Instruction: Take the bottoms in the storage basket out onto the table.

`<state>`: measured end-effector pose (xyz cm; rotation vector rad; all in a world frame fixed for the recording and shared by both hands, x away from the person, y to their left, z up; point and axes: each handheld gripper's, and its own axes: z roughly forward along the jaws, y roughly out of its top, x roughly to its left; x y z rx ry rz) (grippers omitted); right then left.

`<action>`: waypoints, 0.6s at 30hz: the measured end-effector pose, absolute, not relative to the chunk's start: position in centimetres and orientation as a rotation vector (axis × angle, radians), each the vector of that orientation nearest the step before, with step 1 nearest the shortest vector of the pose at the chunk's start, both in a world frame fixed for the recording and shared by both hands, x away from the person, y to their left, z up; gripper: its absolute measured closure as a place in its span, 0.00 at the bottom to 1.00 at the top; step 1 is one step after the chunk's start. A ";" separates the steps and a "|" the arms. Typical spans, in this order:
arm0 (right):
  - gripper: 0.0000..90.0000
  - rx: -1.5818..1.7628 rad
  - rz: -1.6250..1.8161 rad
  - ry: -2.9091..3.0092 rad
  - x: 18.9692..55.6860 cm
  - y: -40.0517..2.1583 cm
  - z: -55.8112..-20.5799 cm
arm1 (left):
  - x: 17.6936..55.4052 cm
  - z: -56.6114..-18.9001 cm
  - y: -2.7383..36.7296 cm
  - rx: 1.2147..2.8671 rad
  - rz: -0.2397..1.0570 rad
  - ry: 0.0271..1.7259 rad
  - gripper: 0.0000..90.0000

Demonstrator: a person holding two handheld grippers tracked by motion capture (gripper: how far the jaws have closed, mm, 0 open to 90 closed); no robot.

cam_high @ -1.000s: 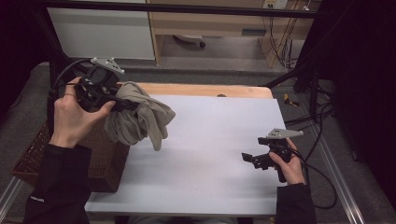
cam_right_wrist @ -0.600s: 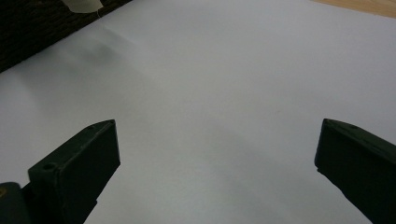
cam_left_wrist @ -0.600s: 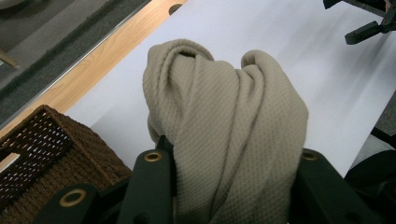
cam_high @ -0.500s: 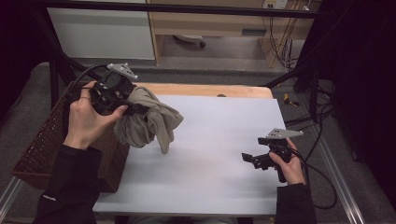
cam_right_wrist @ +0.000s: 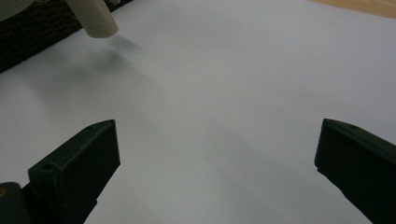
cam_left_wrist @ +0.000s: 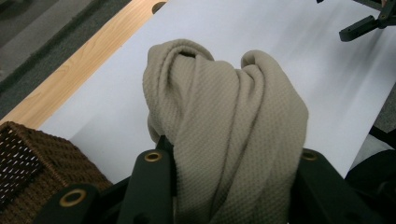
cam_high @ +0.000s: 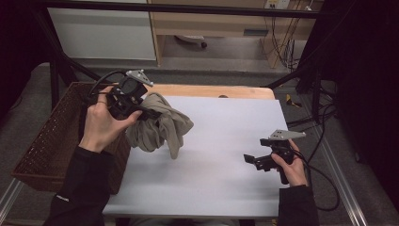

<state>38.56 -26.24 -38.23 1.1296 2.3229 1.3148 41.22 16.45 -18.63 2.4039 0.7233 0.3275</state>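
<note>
From the high view, the left gripper (cam_high: 141,110) holds a bunched beige cloth (cam_high: 162,125) above the desk's (cam_high: 226,155) left edge, just beside the wicker basket (cam_high: 51,136); the cloth hangs downward, well apart from the right gripper (cam_high: 250,159).

The left gripper view has its jaws clamped on the cloth (cam_left_wrist: 224,140).

The right gripper view has its jaws spread wide over bare desk (nothing between them), the cloth's hanging tip (cam_right_wrist: 95,21) far off.

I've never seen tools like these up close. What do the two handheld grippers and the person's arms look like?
Each is a black handheld device. The left gripper and right gripper both carry a grey three-cornered plate on top and trail a black cable. Their jaws are flat black bars; the left gripper view shows brass-coloured rivets on them. The person wears dark long sleeves, and a ring shows on the left hand.
</note>
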 end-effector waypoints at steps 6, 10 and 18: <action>0.01 1.133 1.314 2.325 38.5 -26.2 -38.2 | 41.4 -19.3 15.5 2.408 0.314 0.709 0.70; 0.01 1.128 1.316 2.323 38.5 -26.2 -38.2 | 41.6 -19.7 14.9 2.419 0.308 0.698 0.70; 0.01 1.135 1.314 2.326 38.5 -26.2 -38.3 | 41.8 -20.7 13.8 2.434 0.293 0.688 0.70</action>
